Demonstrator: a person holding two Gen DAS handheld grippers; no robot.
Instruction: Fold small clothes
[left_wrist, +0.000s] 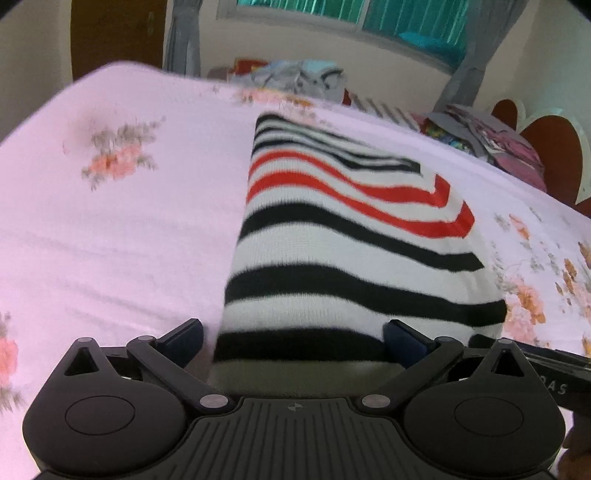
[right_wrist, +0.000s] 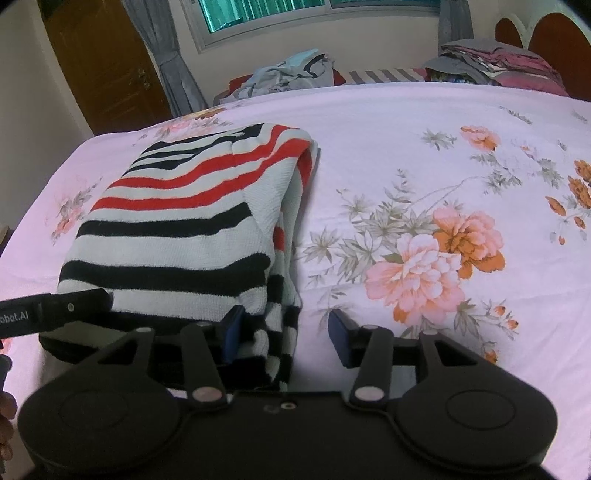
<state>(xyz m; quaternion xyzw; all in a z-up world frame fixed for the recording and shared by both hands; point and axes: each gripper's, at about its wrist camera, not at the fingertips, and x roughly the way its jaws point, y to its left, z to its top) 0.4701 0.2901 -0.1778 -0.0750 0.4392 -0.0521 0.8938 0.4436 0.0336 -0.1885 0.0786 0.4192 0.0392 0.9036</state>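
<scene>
A folded knit garment (left_wrist: 332, 254) with white, black and red stripes lies on the pink floral bedsheet (left_wrist: 122, 229). My left gripper (left_wrist: 293, 341) is open, and the garment's near edge lies between its two fingers. In the right wrist view the same garment (right_wrist: 177, 229) lies left of centre. My right gripper (right_wrist: 286, 332) is open around the garment's near right corner, with its left finger (right_wrist: 231, 332) against the fabric. The left gripper's finger (right_wrist: 55, 312) shows at the left edge there, under the garment's near edge.
A heap of loose clothes (right_wrist: 291, 72) lies beyond the bed's far edge. A stack of folded clothes (right_wrist: 495, 61) sits at the far right by the wooden headboard (right_wrist: 554, 40). A wooden door (right_wrist: 103, 62) and a window (right_wrist: 266, 11) are behind. The bedsheet (right_wrist: 424, 184) spreads to the right.
</scene>
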